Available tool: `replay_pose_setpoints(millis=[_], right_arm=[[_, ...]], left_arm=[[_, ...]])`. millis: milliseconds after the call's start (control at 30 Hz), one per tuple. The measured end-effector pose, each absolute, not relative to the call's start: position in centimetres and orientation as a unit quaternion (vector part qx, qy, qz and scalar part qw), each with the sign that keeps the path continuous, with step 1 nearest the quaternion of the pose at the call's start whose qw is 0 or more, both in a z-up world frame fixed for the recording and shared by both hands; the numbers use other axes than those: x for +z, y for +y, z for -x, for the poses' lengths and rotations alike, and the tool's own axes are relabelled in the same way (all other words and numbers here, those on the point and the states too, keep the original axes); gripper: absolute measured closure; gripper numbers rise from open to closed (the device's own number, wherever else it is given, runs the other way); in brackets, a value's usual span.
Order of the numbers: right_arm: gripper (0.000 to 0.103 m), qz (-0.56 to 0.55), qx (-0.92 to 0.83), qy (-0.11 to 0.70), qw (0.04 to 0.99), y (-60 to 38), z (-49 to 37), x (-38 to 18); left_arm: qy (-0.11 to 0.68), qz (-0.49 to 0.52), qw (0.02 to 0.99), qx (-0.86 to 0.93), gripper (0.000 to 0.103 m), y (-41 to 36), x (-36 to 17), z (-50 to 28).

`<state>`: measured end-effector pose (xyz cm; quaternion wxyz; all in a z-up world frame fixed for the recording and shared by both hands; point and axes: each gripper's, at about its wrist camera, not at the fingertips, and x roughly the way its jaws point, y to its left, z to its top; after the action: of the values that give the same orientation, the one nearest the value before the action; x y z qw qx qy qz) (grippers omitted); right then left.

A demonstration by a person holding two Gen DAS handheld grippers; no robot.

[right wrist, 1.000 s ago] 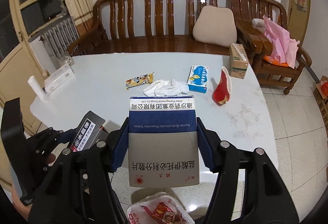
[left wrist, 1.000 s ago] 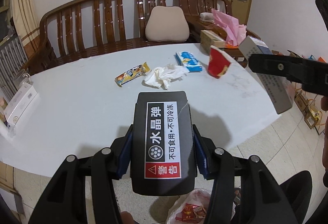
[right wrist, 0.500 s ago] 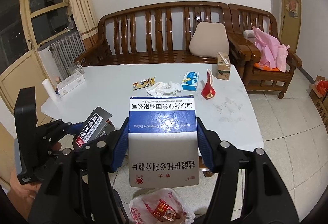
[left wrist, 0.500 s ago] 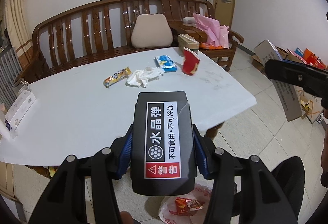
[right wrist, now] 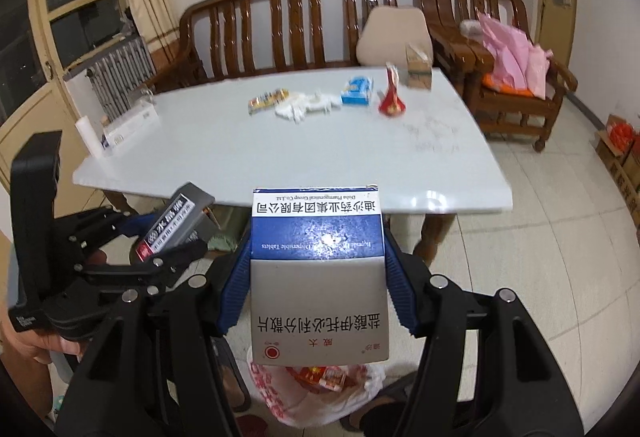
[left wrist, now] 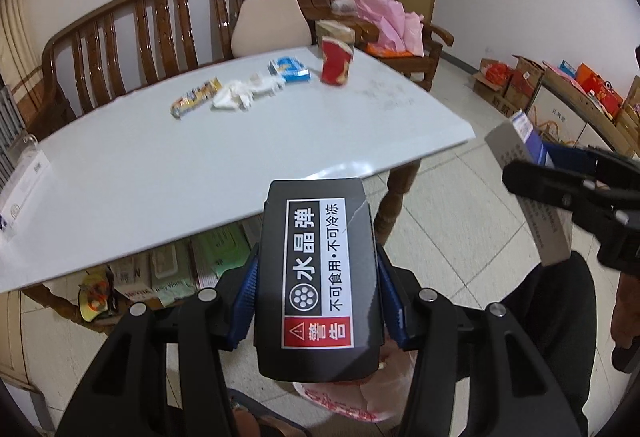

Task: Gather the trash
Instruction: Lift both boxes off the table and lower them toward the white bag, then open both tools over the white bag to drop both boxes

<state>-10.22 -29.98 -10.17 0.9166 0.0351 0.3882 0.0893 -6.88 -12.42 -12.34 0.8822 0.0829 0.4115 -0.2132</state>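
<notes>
The left gripper (left wrist: pixel 316 301) is clamping a black box (left wrist: pixel 318 277), and the right gripper (right wrist: pixel 318 277) is clamping a medicine box (right wrist: pixel 320 273). Both are hanging above the plastic bag (right wrist: pixel 320 393) at 6 o'clock. The dropping step seems to be coming: each gripper needs opening over the bag.

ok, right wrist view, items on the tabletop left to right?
Paper roll → white box → snack wrapper → tissue → blue box → red cup → brown carton.
</notes>
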Motion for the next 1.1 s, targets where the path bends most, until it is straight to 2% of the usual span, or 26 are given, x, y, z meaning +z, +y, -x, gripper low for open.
replay_pose_setpoints(millis=[433,1100], right_arm=[[0.044,-0.046,0.053,0.464,0.883,-30.2,12.2,-19.6],[0.044,-0.058,0.041,0.584,0.809,-29.2,9.3,-33.8]], left_arm=[[0.5,-0.086,0.831,-0.228,0.052,-14.1,-21.7,7.8],[0.61,-0.108,0.752,-0.225,0.052,-15.8,-35.9,6.3]])
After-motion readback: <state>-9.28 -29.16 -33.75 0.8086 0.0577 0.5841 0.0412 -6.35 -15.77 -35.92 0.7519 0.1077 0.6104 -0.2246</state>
